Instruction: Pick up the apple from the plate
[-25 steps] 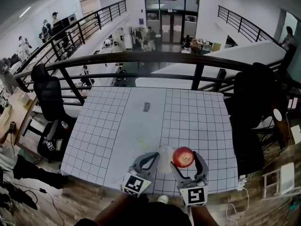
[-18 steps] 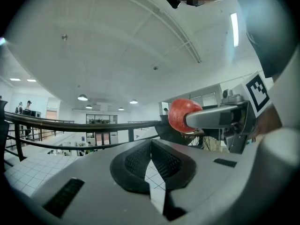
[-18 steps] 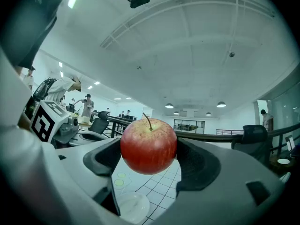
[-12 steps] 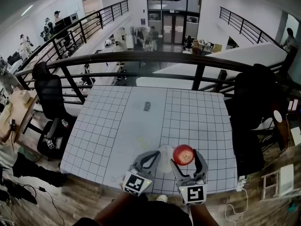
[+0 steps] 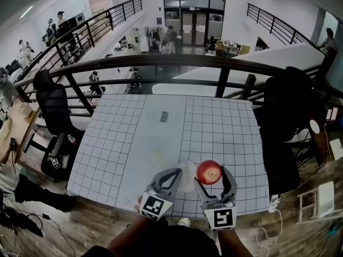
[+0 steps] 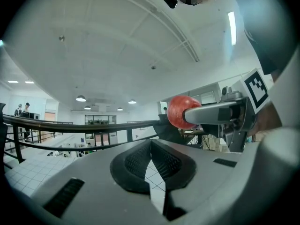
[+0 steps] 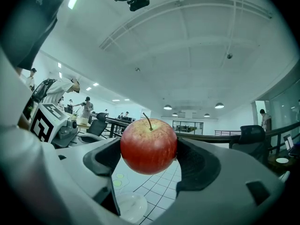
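Right hand-held gripper (image 5: 211,175) was clamped on the round red apple with a thin brown stem (image 7: 149,146), one jaw pressed against each side. The apple was held in the air above the white gridded surface (image 5: 214,127). The round white plate (image 7: 131,205) lay on that surface, below the apple. Left hand-held gripper (image 6: 151,146), alongside, had its jaws together with nothing between them.

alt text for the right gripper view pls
A red apple, stem up, is clamped between the jaws of the right gripper, held in the air above a white plate on a gridded table. A high white ceiling fills the background.
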Tool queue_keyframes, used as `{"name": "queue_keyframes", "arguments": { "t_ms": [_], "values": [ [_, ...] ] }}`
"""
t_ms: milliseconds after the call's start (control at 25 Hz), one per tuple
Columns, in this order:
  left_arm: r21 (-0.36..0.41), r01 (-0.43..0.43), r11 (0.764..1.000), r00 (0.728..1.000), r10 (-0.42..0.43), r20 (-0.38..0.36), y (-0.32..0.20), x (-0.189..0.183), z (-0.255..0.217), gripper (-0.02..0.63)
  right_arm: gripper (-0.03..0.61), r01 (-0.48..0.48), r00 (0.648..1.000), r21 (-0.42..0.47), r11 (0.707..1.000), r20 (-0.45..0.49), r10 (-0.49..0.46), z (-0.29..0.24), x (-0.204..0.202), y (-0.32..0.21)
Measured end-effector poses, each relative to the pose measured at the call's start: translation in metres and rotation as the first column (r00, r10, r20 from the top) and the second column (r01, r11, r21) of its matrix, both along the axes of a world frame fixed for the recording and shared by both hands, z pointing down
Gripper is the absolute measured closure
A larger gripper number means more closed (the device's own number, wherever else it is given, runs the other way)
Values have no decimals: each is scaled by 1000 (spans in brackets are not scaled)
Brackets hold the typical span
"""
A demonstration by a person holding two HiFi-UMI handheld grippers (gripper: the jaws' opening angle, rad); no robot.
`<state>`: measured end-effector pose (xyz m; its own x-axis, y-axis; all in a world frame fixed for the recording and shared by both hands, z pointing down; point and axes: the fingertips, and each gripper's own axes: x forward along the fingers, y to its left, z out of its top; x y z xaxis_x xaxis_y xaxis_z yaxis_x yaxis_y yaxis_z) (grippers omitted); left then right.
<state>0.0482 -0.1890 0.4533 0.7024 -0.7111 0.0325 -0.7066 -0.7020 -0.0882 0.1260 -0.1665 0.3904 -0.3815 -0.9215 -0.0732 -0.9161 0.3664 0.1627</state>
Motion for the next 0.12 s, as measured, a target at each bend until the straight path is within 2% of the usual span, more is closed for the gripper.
{"name": "queue_keyframes", "arguments": {
  "t_ms": [120],
  "values": [
    [4, -4, 1000, 1000, 4, 5, 1, 1, 0, 591, 196, 1, 1000, 1, 1000, 2, -1, 0, 0, 1]
  ]
}}
